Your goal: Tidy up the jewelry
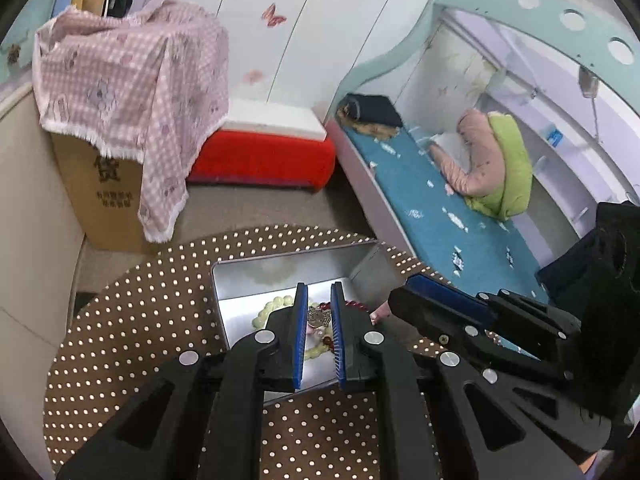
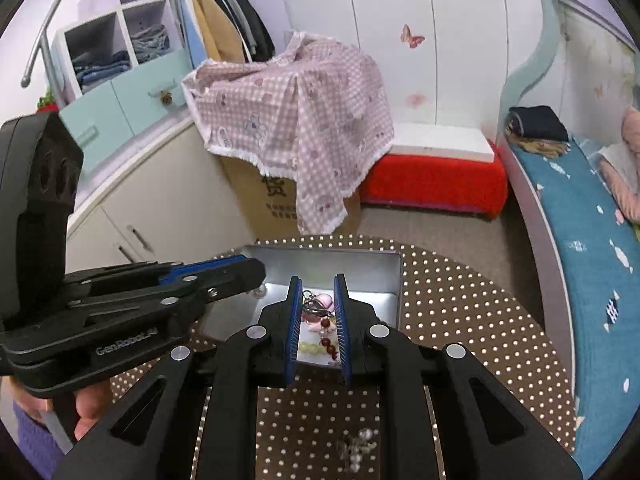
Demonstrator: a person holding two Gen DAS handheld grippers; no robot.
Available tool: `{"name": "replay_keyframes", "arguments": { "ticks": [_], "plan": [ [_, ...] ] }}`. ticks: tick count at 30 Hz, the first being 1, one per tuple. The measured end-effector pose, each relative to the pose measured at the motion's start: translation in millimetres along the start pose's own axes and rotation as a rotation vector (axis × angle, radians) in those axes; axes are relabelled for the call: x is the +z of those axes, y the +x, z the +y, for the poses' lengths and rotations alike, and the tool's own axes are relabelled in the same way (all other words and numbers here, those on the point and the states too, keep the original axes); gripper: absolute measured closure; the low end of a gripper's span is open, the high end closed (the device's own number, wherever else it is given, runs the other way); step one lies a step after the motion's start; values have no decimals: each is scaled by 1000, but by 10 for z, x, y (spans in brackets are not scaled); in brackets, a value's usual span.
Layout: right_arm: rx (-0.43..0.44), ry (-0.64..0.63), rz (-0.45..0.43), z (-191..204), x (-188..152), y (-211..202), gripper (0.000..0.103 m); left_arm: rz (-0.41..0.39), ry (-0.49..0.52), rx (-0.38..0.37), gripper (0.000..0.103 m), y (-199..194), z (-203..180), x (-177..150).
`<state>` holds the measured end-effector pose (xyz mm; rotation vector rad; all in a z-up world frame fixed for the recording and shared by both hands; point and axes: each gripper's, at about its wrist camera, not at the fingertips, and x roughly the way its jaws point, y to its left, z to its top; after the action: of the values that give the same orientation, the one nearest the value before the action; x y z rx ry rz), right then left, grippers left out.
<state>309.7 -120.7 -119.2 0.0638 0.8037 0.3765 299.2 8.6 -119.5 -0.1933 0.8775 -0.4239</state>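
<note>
A silver metal tin [image 1: 280,268] [image 2: 372,268] stands on a round brown polka-dot table. It holds a pale green bead bracelet [image 1: 272,310] [image 2: 310,347], a dark red bead bracelet [image 1: 356,304] [image 2: 330,346], a silver pendant [image 1: 318,317] and a pink charm on a ring [image 2: 320,304]. My left gripper [image 1: 319,292] hovers over the tin, jaws slightly apart and empty. My right gripper [image 2: 318,284] also hovers over the tin, jaws slightly apart and empty; it also shows in the left wrist view [image 1: 424,292]. A pearl piece [image 2: 360,448] lies on the table under the right gripper.
The polka-dot table [image 1: 132,320] [image 2: 480,320] fills the foreground. Behind it are a cardboard box under pink checked cloth [image 1: 132,92] [image 2: 296,116], a red bench [image 1: 264,156] [image 2: 436,180] and a bed with a blue sheet [image 1: 440,208] [image 2: 592,248].
</note>
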Motion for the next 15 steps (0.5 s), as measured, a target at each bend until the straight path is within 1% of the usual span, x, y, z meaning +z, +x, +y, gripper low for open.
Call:
{"name": "replay_keyframes", "arguments": {
  "ticks": [4, 7, 9, 10, 11, 12, 13, 15],
  "plan": [
    [0, 15, 29, -54, -52, 148, 86, 28, -17, 12, 92, 102, 55, -12],
    [-1, 24, 40, -84, -78, 204, 86, 33, -20, 21, 92, 129, 88, -27],
    [-1, 29, 44, -99, -92, 223, 86, 41, -26, 12, 92, 136, 84, -37],
    [-1, 31, 47, -104, -100, 233, 86, 43, -28, 10, 87, 142, 87, -39],
    [-1, 32, 49, -108, -106, 237, 86, 38, -29, 18, 76, 135, 91, -45],
    [-1, 34, 51, -110, -112, 248, 86, 30, -30, 27, 69, 122, 89, -48],
    [-2, 36, 51, -115, -121, 247, 86, 20, -31, 38, 64, 105, 83, -52],
    [2, 42, 55, -127, -126, 254, 86, 18, -28, 39, 64, 80, 75, -62]
  ]
}}
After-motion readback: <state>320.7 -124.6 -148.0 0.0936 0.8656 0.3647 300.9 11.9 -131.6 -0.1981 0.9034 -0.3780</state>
